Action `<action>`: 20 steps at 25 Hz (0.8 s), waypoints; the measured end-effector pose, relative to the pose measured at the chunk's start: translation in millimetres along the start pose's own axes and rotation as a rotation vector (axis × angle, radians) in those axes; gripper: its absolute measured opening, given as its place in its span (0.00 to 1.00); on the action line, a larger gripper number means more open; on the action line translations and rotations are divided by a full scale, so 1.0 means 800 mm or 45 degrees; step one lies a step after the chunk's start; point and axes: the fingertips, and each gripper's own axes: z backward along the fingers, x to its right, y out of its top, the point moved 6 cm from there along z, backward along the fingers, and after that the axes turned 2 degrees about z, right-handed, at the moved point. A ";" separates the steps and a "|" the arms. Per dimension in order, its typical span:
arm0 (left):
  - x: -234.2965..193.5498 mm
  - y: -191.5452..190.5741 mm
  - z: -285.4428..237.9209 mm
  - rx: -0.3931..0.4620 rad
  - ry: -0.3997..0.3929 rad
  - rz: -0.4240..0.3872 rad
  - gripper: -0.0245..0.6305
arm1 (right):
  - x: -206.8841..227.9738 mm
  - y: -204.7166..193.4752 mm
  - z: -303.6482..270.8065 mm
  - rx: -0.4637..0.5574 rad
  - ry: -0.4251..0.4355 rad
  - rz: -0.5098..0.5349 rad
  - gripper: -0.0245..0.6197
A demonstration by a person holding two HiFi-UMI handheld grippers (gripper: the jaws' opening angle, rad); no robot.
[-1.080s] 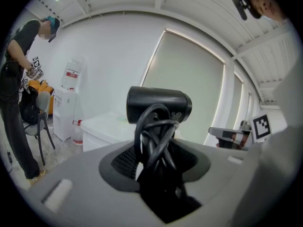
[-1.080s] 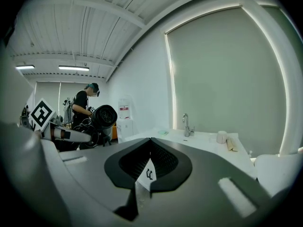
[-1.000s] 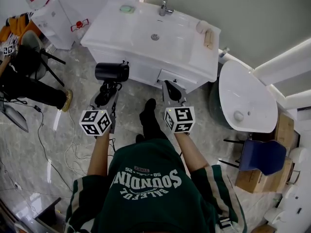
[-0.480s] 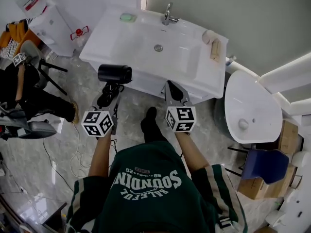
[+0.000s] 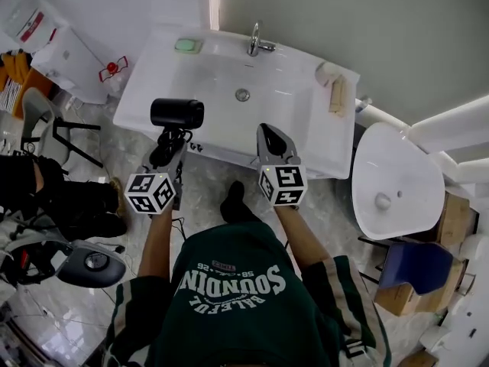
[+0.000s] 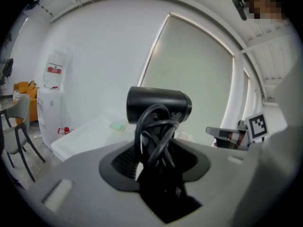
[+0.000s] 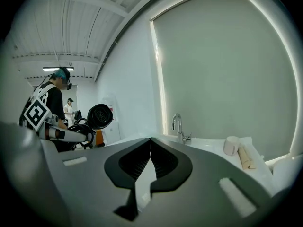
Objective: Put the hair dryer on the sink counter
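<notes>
My left gripper point(image 5: 170, 150) is clamped on the hair dryer point(image 5: 177, 113) by its cord-wrapped handle, at the sink counter's point(image 5: 306, 132) front-left edge. My right gripper point(image 5: 273, 140) has its jaws together. The faucet point(image 5: 254, 40) and green soap point(image 5: 185, 45) stand at the rear, and a roll point(image 5: 327, 71) sits at the right end.

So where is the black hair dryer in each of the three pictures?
Head view: hair dryer left of centre, by the sink counter's front edge.
Left gripper view: hair dryer at centre, between the jaws.
Right gripper view: hair dryer left of centre.
Shared landmark: the white sink counter.
</notes>
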 end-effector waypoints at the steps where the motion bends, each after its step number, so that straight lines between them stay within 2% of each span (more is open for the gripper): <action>1: -0.002 0.005 -0.011 0.000 -0.001 -0.002 0.39 | 0.006 0.003 -0.009 0.001 -0.001 -0.001 0.04; 13: -0.009 0.056 -0.106 -0.009 -0.043 -0.015 0.39 | 0.060 0.035 -0.077 0.014 -0.012 -0.005 0.04; 20: -0.008 0.074 -0.158 -0.039 -0.119 -0.040 0.39 | 0.084 0.040 -0.100 0.017 -0.073 -0.017 0.04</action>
